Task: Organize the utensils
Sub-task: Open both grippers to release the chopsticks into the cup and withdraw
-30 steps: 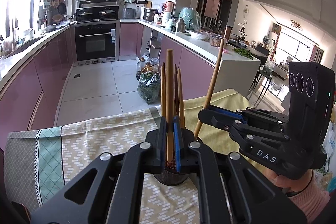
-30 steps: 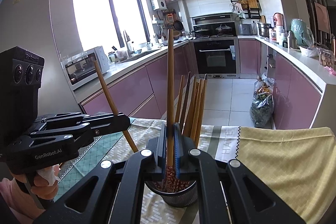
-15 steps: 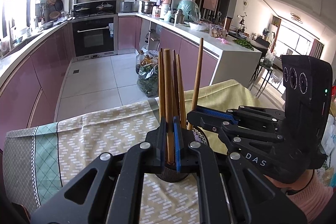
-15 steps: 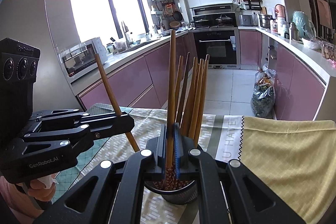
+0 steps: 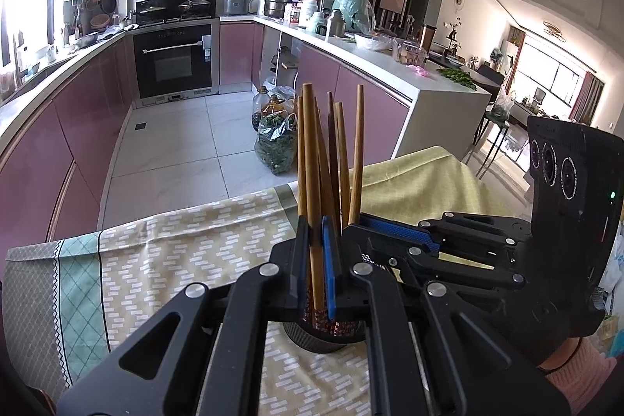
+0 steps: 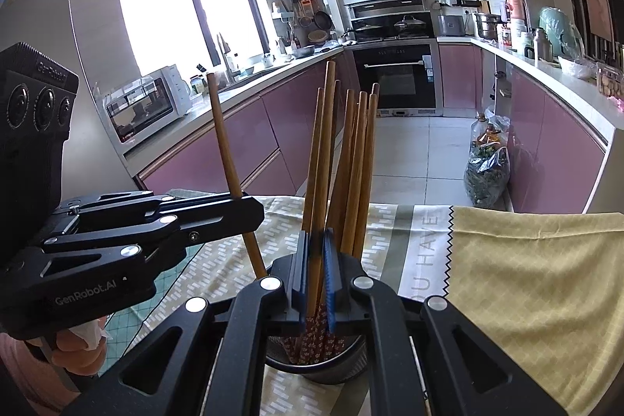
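Chopsticks in the black holder, one more pinched in each gripper.

The chopsticks [image 6: 353,158] stand upright as a bunch in a round black mesh holder [image 6: 318,363], which sits on a patterned tablecloth [image 6: 518,279] w/ beige, teal and yellow parts; the cloth covers a table. Behind is a kitchen w/ pink cabinets [image 6: 249,135], a built-in oven [image 6: 394,77], a microwave [image 6: 146,104] on the counter by a bright window, and a bag of greens [image 6: 485,170] on the tiled floor. The left gripper [image 5: 316,260] is closed on one chopstick [image 5: 310,158], its lower end over the holder mouth. The right gripper [image 6: 316,260] is also clamped on a chopstick [image 6: 325,151], approx. above the holder, its decorated end inside it. Both grippers are very near each other; a hand [image 6: 78,349] shows under the left one.
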`<state>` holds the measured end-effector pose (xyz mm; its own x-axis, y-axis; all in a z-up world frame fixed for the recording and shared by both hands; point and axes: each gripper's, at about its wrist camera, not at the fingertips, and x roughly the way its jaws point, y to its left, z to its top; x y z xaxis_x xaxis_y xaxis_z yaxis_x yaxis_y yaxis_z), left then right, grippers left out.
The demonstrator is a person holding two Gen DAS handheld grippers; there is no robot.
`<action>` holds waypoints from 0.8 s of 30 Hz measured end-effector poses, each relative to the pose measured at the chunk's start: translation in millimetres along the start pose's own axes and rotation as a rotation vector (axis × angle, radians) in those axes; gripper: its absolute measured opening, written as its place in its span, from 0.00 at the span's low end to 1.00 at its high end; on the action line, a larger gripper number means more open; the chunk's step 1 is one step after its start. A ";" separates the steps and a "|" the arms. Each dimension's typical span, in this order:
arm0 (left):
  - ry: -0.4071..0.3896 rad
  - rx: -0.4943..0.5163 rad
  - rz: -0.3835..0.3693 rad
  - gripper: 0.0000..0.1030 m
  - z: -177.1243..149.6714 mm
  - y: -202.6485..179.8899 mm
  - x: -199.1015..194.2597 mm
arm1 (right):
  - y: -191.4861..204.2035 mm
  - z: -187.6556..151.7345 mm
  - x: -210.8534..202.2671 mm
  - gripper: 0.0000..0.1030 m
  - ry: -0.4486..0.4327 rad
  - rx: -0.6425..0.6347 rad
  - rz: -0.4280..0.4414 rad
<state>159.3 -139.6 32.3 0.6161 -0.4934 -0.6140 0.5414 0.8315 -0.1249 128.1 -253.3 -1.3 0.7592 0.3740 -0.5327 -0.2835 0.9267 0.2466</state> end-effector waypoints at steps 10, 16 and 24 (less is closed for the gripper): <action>0.031 -0.014 -0.009 0.08 -7.5 5.7 17.7 | -2.8 0.3 3.0 0.07 0.002 0.005 -0.005; 0.032 -0.020 -0.007 0.08 -17.8 10.1 16.7 | -6.0 -3.5 3.9 0.07 -0.005 0.014 -0.003; 0.015 -0.042 0.002 0.14 -32.3 17.1 7.6 | -2.4 -10.6 -7.2 0.16 -0.016 0.006 0.009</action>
<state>154.8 -120.9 0.3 0.6082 -0.4885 -0.6257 0.5156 0.8424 -0.1564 117.0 -257.9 -6.7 0.7659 0.3815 -0.5175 -0.2869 0.9231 0.2560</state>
